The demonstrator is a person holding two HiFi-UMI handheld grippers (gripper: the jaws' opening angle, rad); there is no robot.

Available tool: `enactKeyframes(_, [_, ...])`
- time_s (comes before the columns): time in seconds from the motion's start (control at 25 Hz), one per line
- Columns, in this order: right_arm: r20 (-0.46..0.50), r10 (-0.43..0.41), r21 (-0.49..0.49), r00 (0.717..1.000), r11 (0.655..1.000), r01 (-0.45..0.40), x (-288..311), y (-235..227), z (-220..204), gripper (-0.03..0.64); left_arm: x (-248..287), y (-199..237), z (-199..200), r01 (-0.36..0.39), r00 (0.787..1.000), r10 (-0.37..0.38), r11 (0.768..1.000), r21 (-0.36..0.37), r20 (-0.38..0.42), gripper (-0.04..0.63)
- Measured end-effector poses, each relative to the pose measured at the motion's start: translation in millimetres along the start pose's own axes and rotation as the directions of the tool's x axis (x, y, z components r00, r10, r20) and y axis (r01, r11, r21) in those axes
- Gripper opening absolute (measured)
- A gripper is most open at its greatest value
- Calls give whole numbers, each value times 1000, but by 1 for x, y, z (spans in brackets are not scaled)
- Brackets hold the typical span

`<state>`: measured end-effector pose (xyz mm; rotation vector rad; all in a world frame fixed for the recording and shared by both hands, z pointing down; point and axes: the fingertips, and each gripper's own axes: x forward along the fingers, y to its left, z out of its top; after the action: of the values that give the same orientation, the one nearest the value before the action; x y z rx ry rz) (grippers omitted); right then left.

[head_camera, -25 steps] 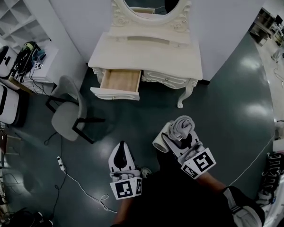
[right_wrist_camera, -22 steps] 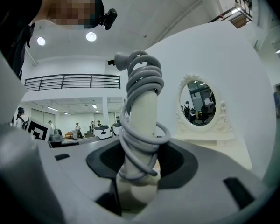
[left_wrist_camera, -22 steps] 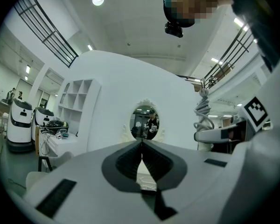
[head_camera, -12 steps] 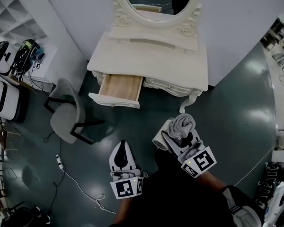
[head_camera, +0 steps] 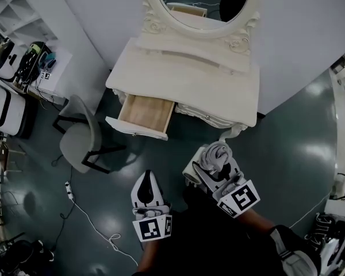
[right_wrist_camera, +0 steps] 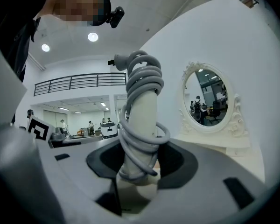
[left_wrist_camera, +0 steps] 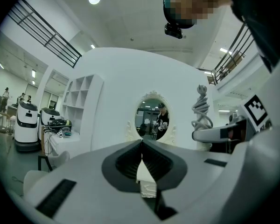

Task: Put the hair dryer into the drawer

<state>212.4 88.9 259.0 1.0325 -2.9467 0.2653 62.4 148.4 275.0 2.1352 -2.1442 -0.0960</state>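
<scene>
My right gripper (head_camera: 210,168) (right_wrist_camera: 139,164) is shut on the handle of a white hair dryer (head_camera: 202,164) (right_wrist_camera: 141,120), whose grey cord is coiled round that handle. The dryer is carried above the floor, a short way in front of a cream dressing table (head_camera: 218,91). The table's left drawer (head_camera: 142,115) stands pulled out, its wooden inside showing, up and left of the dryer. Left of it my other gripper (head_camera: 146,180) (left_wrist_camera: 141,158) is shut with nothing between its jaws, pointing level at the table's oval mirror (left_wrist_camera: 151,120).
A grey chair (head_camera: 80,137) stands left of the open drawer. A white power strip (head_camera: 68,190) and its cable lie on the dark floor at lower left. White robots and a cluttered side table (head_camera: 37,68) line the left wall.
Both grippers have been carried forward toward the dressing table, which now sits closer and lower in the head view. The dryer stays in the right gripper.
</scene>
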Motion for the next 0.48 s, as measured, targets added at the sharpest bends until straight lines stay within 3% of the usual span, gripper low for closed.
enactKeyframes(0.48, [-3, 63, 2, 998, 998, -63, 32, -34, 0, 201, 22, -4, 1, -62, 998, 62, 998, 20, -1, 24])
